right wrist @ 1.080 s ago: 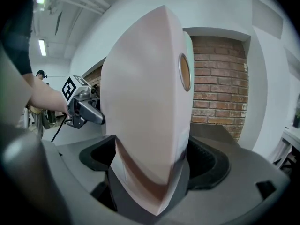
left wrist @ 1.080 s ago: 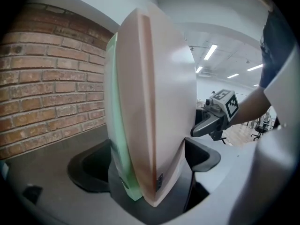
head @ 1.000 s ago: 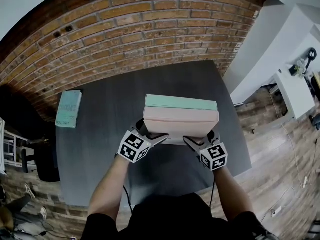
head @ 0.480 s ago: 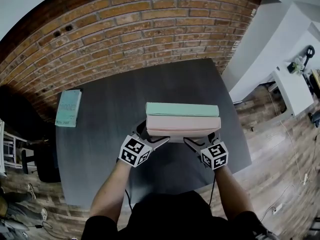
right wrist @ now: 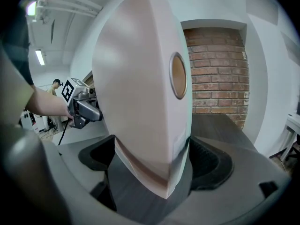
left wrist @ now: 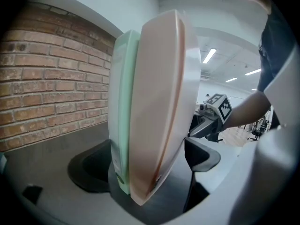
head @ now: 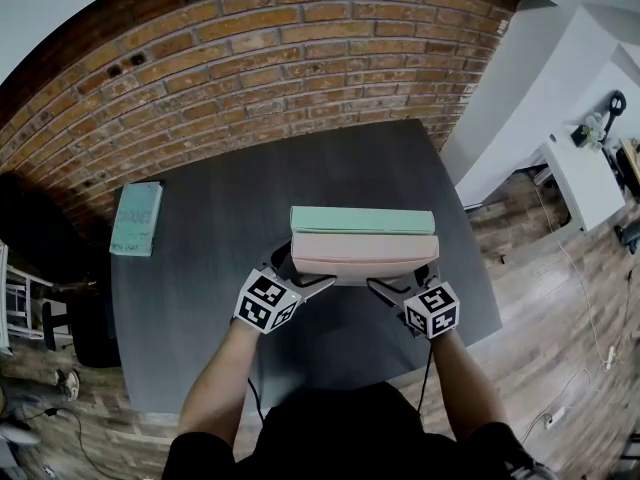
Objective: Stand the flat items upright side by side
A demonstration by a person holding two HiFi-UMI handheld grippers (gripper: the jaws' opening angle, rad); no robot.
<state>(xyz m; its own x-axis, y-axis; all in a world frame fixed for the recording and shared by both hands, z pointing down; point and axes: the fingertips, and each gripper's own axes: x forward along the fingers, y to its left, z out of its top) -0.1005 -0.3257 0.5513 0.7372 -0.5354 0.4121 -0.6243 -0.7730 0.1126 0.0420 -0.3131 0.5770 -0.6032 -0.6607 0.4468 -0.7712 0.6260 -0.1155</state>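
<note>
Pink folder point(head: 362, 254) and green folder point(head: 362, 220) stand on edge, face to face, near the middle of the dark surface point(head: 220, 268). The green one is on the brick-wall side and the pink one is nearer the person. Their top edges run level and their ends nearly line up. Their lower edges look to be down on the surface, though whether their full weight rests there cannot be told.

The left gripper point(head: 305, 268) takes the left end. In its own view, its fingers point(left wrist: 202, 154) bracket both folders together, closed in against the pink face on one side and behind the green on the other. The right gripper point(head: 400, 278) takes the right end, and its fingers point(right wrist: 211, 165) are closed snugly on the pink folder, whose pale spine has a round hole. The green folder does not show in that view.

By my reading, these two are as good as placed. What is left for them is to let go and see that they stay up. A teal book point(head: 137, 218) lies flat at the far left edge of the surface, well apart from the pair. It likely still has to be stood up beside them.

Against the picture from a second ago, the pink folder shows less of its broad face, so the pair has tipped closer to vertical. It also sits a little lower in the head view. Over the last half second almost nothing has shifted, and the teal book has not moved.
</note>
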